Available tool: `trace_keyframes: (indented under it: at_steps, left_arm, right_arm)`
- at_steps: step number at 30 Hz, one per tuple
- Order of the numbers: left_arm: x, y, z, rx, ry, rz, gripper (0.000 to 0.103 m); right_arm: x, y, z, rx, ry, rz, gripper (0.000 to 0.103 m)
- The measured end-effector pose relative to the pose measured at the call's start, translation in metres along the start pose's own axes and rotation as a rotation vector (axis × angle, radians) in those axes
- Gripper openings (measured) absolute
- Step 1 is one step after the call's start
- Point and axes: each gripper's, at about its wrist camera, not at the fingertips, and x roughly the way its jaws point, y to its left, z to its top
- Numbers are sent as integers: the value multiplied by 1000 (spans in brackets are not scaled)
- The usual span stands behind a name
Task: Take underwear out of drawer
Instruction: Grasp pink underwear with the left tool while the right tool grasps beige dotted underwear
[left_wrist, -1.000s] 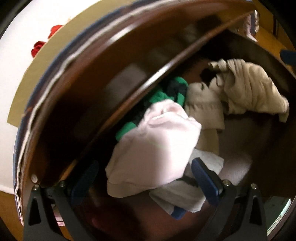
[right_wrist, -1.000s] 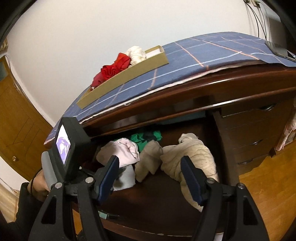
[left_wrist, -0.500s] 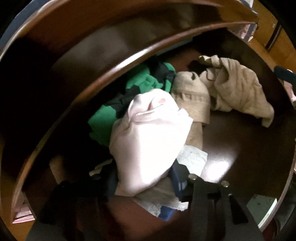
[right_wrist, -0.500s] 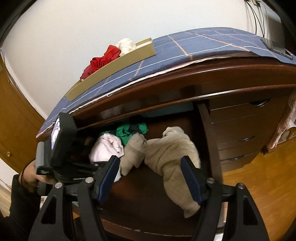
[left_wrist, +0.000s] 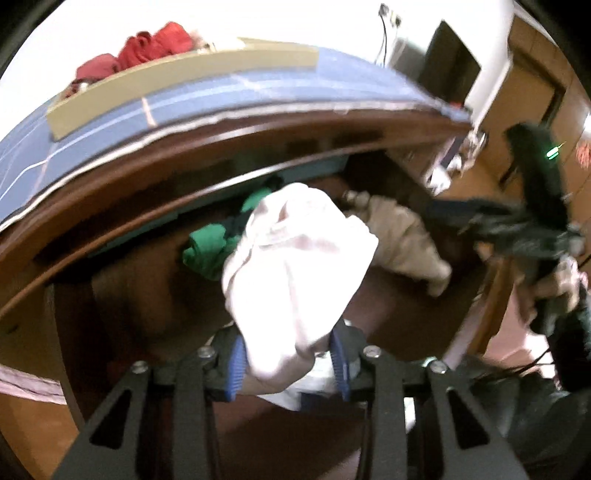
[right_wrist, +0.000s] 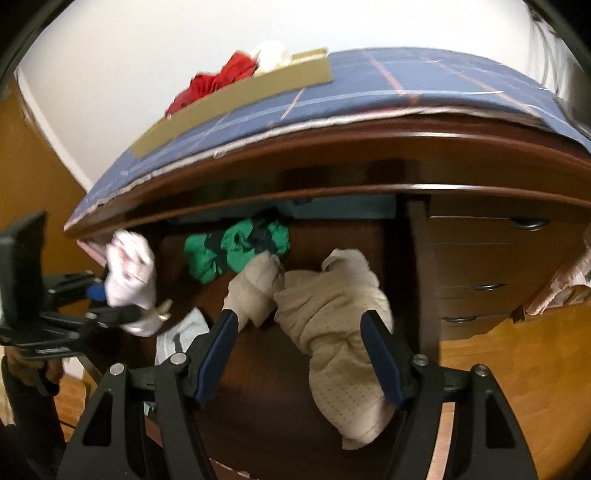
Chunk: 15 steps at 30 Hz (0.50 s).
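Dark wood drawer (right_wrist: 332, 387), open under a blue checked cloth (right_wrist: 406, 85); wood floor beside. Right view alone shows 2 beige garments (right_wrist: 332, 302) in the drawer. Left gripper (left_wrist: 288, 360), jaws closing, pinches pale pink underwear (left_wrist: 295, 266) above the drawer. Right gripper (right_wrist: 301, 354) gapes empty over it.

Both wrist cameras are looking steeply down into the open drawer (right_wrist: 332, 369) from close range. Left view is sitting nearer, at its left side; right view is facing its middle. Both are sharing the green garment (left_wrist: 207, 251) and cardboard box (right_wrist: 236, 99).
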Motion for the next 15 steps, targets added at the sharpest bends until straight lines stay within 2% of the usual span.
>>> trace_keyframes:
  at_steps: [7, 11, 15]
  left_arm:
    - [-40, -4, -1, -87, -103, -5, 38]
    - [-47, -5, -2, -84, -130, 14, 38]
    - [-55, -3, -1, -79, -150, 13, 38]
  right_arm:
    - [32, 16, 5, -158, 151, -76, 71]
    - [54, 20, 2, -239, 256, -158, 71]
    - [66, 20, 5, -291, 323, -222, 71]
